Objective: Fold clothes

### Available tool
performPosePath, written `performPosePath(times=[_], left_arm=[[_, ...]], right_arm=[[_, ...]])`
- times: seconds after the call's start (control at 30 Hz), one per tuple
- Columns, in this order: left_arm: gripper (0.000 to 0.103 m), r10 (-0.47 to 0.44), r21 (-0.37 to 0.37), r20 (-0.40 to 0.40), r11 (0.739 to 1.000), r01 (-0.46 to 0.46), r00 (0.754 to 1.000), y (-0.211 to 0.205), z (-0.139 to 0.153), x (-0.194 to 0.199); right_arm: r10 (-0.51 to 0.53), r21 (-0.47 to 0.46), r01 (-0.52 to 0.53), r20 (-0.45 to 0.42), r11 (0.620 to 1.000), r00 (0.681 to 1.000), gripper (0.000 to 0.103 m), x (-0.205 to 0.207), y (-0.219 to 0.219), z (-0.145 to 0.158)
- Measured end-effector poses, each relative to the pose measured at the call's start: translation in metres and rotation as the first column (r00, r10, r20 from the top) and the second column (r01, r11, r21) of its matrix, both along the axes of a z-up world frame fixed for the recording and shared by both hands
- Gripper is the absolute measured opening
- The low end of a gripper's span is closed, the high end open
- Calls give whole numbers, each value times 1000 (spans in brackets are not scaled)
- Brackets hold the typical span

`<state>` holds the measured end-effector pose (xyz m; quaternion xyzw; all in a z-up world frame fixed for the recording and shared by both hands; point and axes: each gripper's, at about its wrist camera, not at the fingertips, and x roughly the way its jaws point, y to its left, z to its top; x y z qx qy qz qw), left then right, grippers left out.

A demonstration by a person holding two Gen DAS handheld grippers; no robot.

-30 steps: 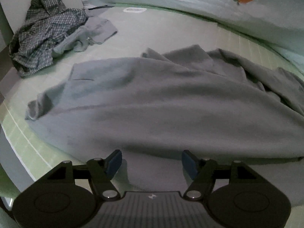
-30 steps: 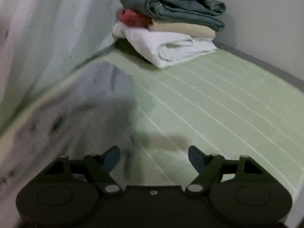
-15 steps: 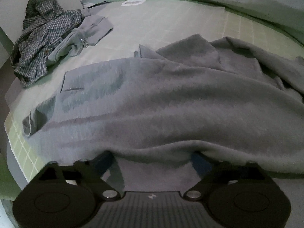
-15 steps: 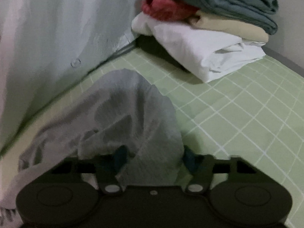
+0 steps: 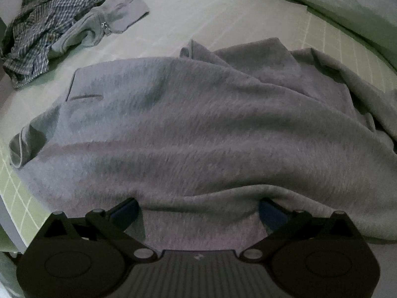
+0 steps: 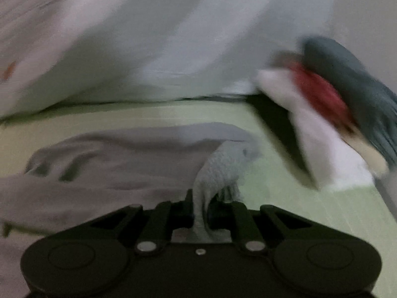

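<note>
In the left wrist view, the grey trousers (image 5: 198,134) lie spread across the green checked bed sheet (image 5: 15,198), with a slit pocket showing at upper left and the near edge draped over the left gripper (image 5: 198,208). Its jaws have just been opening and stand wide, one blue pad (image 5: 125,212) on each side of the near hem, neither pressing the cloth. To do this step well, the fingers should straddle the hem squarely and take both layers before closing, so the edge lifts evenly. A crumpled checked shirt (image 5: 42,24) and a small grey garment (image 5: 109,22) wait at the far corner, well apart.

In the right wrist view, blurred, the right gripper (image 6: 201,213) has just been closing and pinches a gathered end of the grey trousers (image 6: 215,173), the fabric bunching up between the jaws. Its pull should stay low and match the left side. The stack of folded clothes (image 6: 330,114) sits near on the right, so the carried end should keep clear of it.
</note>
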<state>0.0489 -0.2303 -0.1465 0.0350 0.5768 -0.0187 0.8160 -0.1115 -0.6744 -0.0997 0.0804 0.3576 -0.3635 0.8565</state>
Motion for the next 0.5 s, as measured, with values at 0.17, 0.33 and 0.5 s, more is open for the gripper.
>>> performPosePath(times=[0.17,0.33,0.5], left_arm=[[103,2,-9,0,1000,-2,1000,1,-1,0],[103,3,-11,10,1000,-3,1000,1,-1,-2],[103,7,-12,15,1000,-7,1000,1,-1,-3]], right_arm=[[115,83,-111,-48,990,992,13,23,25,-23],[139,158,-133,-23,978,990,34,9,26,-18],[78,246,-105,121,964,990,49,-34,17,8]])
